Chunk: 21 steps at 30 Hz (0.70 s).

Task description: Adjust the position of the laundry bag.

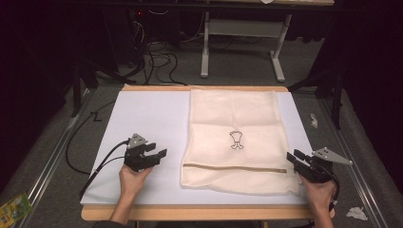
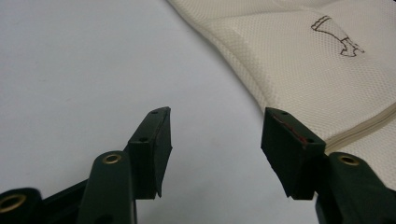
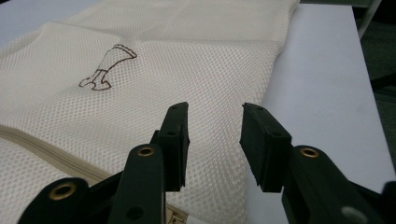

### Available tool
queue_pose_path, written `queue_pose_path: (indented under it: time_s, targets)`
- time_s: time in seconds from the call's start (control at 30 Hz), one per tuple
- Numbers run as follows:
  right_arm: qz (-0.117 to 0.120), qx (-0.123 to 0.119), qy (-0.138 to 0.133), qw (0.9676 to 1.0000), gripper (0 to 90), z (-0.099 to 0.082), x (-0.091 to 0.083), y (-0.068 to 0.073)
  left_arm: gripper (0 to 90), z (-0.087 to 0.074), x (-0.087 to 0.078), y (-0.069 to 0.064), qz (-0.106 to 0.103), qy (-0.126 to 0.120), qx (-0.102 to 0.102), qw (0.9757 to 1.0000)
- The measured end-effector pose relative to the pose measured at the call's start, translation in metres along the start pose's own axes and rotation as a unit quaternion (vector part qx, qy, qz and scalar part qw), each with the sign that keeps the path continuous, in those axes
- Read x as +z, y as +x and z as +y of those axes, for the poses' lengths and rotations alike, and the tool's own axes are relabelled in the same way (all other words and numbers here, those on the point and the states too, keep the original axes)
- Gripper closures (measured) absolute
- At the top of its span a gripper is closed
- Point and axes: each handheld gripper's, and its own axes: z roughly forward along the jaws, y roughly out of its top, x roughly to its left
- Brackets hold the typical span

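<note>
1. Left gripper (image 1: 160,153): held low in the person's left hand (image 1: 133,179) over the white table surface (image 1: 142,118), pointing toward the mesh laundry bag (image 1: 235,118); jaws wide apart, nothing between them.
2. Right gripper (image 1: 291,156): held in the right hand (image 1: 319,192) at the bag's near right corner, pointing inward; jaws part-way apart above the mesh, gripping nothing.
3. Mesh laundry bag: cream, lying flat on the table between the two grippers, with a small outline drawing (image 1: 236,139) at its centre.
4. Zipper (image 1: 235,167): runs across the bag's near end; whether the bag holds anything cannot be told.
</note>
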Motion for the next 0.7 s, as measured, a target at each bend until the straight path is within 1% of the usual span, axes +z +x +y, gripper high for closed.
queue_pose_path:
  time_s: [0.07, 0.13, 0.2, 0.23, 0.27, 0.3, 0.33, 0.37, 0.43, 0.5, 0.57, 0.6, 0.63, 0.7]
  targets:
    - [0.001, -0.004, 0.006, 1.0000, 62.2, 0.002, -0.002, 0.002, 42.0, 0.003, 0.003, -0.006, -0.009, 0.000, 0.002, 1.0000]
    - [0.003, 0.003, 0.014, 0.9999, 60.1, 0.002, -0.002, 0.003, 41.8, 0.006, 0.007, -0.012, -0.015, 0.001, 0.005, 0.9999]
    - [0.009, 0.009, 0.026, 0.9996, 60.2, 0.002, 0.001, 0.001, 41.7, 0.008, 0.013, -0.020, -0.023, 0.003, 0.008, 0.9997]
    - [0.013, 0.018, 0.036, 0.9991, 60.2, 0.003, 0.002, 0.000, 41.3, 0.009, 0.016, -0.022, -0.031, 0.007, 0.003, 0.9995]
    - [0.013, 0.018, 0.036, 0.9991, 60.2, 0.003, 0.002, 0.000, 40.6, 0.009, 0.016, -0.022, -0.031, 0.007, 0.003, 0.9995]
    - [0.014, 0.024, 0.040, 0.9988, 60.5, 0.004, 0.003, 0.001, 40.0, 0.010, 0.020, -0.026, -0.043, 0.010, -0.007, 0.9990]
    - [0.013, 0.022, 0.041, 0.9988, 60.5, 0.004, 0.004, 0.001, 39.8, 0.012, 0.023, -0.030, -0.034, 0.015, 0.005, 0.9993]
    - [0.012, 0.024, 0.044, 0.9987, 60.5, 0.004, 0.005, 0.001, 39.8, 0.013, 0.025, -0.033, -0.029, 0.018, 0.012, 0.9993]
    - [0.008, 0.024, 0.052, 0.9983, 60.3, 0.005, 0.007, 0.000, 39.6, 0.014, 0.029, -0.038, -0.034, 0.023, 0.014, 0.9991]
    - [-0.002, 0.031, 0.059, 0.9978, 60.0, 0.004, 0.010, -0.001, 39.4, 0.016, 0.035, -0.043, -0.027, 0.028, 0.021, 0.9990]
    - [-0.005, 0.032, 0.065, 0.9974, 59.4, 0.003, 0.011, -0.002, 39.4, 0.016, 0.041, -0.047, -0.030, 0.035, 0.019, 0.9988]
    - [-0.008, 0.036, 0.069, 0.9969, 59.1, 0.002, 0.012, -0.003, 39.3, 0.016, 0.044, -0.048, -0.030, 0.036, 0.016, 0.9988]
    - [-0.011, 0.036, 0.074, 0.9966, 59.0, 0.001, 0.013, -0.003, 39.3, 0.017, 0.047, -0.049, -0.033, 0.036, 0.010, 0.9987]
    - [-0.014, 0.037, 0.082, 0.9958, 58.7, 0.002, 0.016, -0.004, 39.3, 0.018, 0.052, -0.051, -0.034, 0.040, 0.008, 0.9986]
